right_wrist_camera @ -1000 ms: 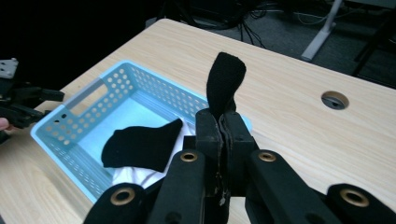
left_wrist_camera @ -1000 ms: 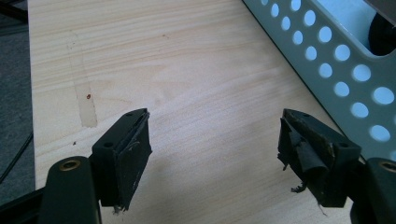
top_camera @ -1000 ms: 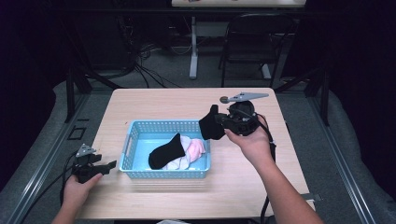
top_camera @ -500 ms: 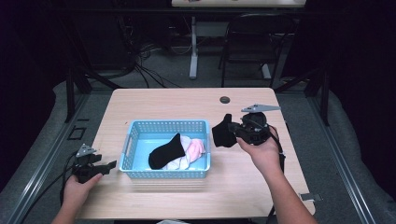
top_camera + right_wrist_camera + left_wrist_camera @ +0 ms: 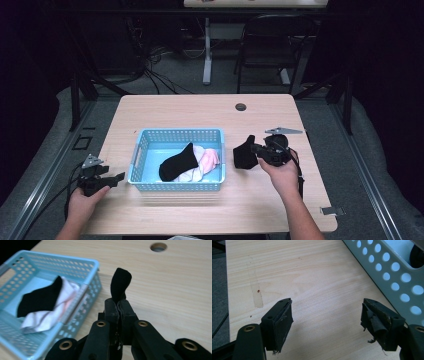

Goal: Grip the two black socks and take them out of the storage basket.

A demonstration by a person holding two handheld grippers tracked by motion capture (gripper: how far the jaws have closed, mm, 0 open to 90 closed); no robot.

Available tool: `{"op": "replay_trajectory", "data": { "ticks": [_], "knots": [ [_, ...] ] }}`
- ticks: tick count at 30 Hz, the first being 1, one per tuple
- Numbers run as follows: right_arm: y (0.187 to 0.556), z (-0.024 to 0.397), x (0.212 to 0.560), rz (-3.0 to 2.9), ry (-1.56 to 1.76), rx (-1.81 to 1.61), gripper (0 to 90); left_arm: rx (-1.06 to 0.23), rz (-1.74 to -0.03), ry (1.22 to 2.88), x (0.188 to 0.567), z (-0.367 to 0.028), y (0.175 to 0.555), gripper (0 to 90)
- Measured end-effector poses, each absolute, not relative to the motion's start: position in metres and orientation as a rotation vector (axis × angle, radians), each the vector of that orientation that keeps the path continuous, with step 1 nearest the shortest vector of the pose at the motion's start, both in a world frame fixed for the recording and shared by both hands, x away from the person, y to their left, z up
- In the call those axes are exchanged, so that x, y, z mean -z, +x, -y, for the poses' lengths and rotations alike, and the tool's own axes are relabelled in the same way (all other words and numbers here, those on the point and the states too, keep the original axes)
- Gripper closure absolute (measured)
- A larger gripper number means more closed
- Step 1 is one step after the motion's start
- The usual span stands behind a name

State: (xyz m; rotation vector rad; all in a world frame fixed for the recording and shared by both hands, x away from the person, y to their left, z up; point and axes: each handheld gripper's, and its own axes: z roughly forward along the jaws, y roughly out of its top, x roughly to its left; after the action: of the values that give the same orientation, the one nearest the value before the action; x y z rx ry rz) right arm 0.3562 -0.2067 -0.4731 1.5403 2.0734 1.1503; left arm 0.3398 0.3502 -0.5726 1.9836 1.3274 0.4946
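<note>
The right claw (image 5: 254, 149) is clamped on a black sock (image 5: 243, 155), held right of the basket (image 5: 176, 134) at mid-frame. Judging by this, one sock is out; another black sock (image 5: 176, 162) and pale ones (image 5: 204, 162) remain inside. The left claw (image 5: 119, 177), lower left, is apart and empty.

High view: table (image 5: 200, 115) lit evenly from above, pale wood bright; surrounding floor and room dim, corners falling to near black; picture soft, fine detail lost; faint shadow under the basket (image 5: 177, 187) at its near edge. Left gripper view: sharp on the wood grain; soft shadows beneath both fingers (image 5: 280, 322); mild glare on the wood mid-frame. Right gripper view: basket (image 5: 15, 345) blurred, black sock (image 5: 120, 283) reasonably sharp, its texture lost in black; top left corner dark.
</note>
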Motion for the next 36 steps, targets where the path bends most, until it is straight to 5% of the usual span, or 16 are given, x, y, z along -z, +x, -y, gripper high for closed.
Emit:
{"op": "replay_trajectory", "data": {
  "ticks": [13,26,36],
  "knots": [
    [0.369,0.254,0.528,-1.946,1.769,-1.026,86.2,-0.495,-1.326,1.986,0.573,-0.350,0.340,25.1],
    [0.367,0.257,0.539,-1.881,1.747,-0.957,55.9,-0.492,-1.320,1.987,0.572,-0.350,0.340,25.1],
    [0.366,0.245,0.536,-1.941,1.731,-1.012,51.3,-0.494,-1.326,1.983,0.573,-0.350,0.340,25.0]
  ]
}}
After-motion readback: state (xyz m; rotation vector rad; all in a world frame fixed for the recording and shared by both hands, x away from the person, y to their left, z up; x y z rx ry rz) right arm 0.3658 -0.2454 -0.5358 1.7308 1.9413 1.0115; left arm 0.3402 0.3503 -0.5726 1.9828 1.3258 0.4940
